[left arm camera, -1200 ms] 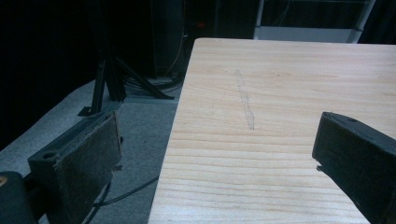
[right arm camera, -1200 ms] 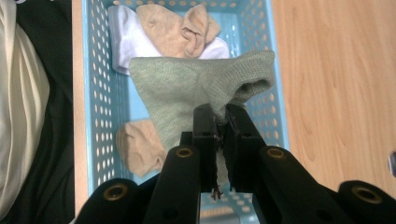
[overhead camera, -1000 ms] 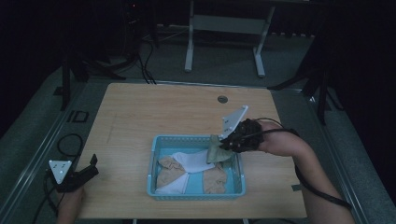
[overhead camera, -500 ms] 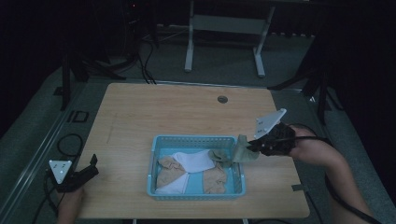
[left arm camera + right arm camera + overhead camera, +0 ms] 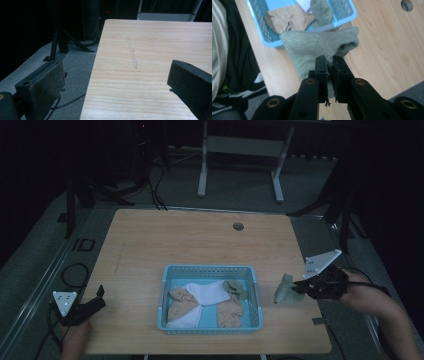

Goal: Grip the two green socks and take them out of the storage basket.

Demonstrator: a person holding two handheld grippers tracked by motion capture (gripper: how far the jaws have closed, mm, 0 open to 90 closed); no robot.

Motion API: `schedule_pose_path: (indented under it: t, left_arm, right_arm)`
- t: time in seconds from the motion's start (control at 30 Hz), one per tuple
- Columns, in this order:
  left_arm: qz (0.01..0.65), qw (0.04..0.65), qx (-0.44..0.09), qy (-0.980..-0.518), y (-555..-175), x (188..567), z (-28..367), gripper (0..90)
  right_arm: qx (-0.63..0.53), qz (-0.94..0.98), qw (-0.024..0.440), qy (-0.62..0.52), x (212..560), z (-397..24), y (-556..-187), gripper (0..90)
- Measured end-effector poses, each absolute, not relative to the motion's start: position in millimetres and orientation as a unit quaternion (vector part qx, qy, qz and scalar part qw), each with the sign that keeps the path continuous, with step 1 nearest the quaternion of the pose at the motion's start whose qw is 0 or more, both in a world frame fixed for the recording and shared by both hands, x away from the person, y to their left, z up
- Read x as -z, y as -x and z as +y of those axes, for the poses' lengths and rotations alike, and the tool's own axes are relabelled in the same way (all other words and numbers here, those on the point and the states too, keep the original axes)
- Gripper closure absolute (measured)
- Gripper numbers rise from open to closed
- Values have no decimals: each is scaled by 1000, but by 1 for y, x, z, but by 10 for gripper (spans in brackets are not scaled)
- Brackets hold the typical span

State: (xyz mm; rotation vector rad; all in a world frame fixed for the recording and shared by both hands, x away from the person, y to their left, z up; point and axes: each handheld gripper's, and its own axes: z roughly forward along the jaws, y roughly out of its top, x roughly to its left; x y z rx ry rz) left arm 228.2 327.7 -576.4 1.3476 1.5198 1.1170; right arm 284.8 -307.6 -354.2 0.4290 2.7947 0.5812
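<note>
Hanging from the right hand-held gripper (image 5: 299,289) at about four o'clock on the pale wooden desk (image 5: 200,240), a small grey-green knitted sock (image 5: 286,290) dangles just past the right wall of the light blue perforated plastic basket (image 5: 164,290), apart from it and seemingly clear of the desktop, which suggests it is being carried out of the basket to be set down beside it. In the right gripper view the two black jaws stand pressed nearly together with a fold of the sock (image 5: 319,47) pinched between them near its cuff, the rest drooping below. The basket, near six o'clock, holds tan socks (image 5: 182,301), a white sock (image 5: 207,294) and another grey-green sock (image 5: 235,287), loosely heaped. The left hand-held gripper (image 5: 95,299) waits at about eight o'clock by the desk's near-left edge, probably parked out of the way; in the left gripper view its jaws stand wide apart, holding nothing and framing bare wood.
</note>
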Motion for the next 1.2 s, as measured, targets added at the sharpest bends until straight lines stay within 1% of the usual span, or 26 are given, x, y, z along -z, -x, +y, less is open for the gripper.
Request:
schedule_pose_path:
  t: [0.2,0.5,0.77,0.83,0.87,0.97,1.0,1.07,1.13,1.2]
  left_arm:
    - [600,400,-443,-533,-228,576,327,13]
    - [600,400,-442,-533,-229,576,328,13]
    - [601,400,-441,-533,-229,576,328,13]
    - [601,400,-442,-533,-229,576,328,13]
    - [601,400,-441,-533,-229,576,328,13]
    - [600,400,-442,-533,-229,576,327,13]
    - [600,400,-442,-533,-229,576,327,13]
    - [600,400,-442,-533,-229,576,328,13]
    - [600,401,-442,-533,-229,576,328,14]
    - [600,400,-442,-533,-229,576,328,13]
  right_arm:
    - [-202,958,117,-164,366,-325,-274,833]
    - [-185,963,82,-179,408,-327,-275,832]
    - [-149,975,43,-157,461,-313,-291,829]
    - [-146,976,41,-154,467,-312,-294,829]
    - [-147,977,31,-152,480,-307,-302,828]
    - [-141,979,22,-146,495,-300,-309,828]
    - [-141,979,22,-146,495,-300,-309,828]
    - [-127,981,15,-143,509,-294,-314,828]
    - [-122,982,9,-143,514,-292,-317,821]
    - [-121,982,4,-147,515,-291,-318,791]
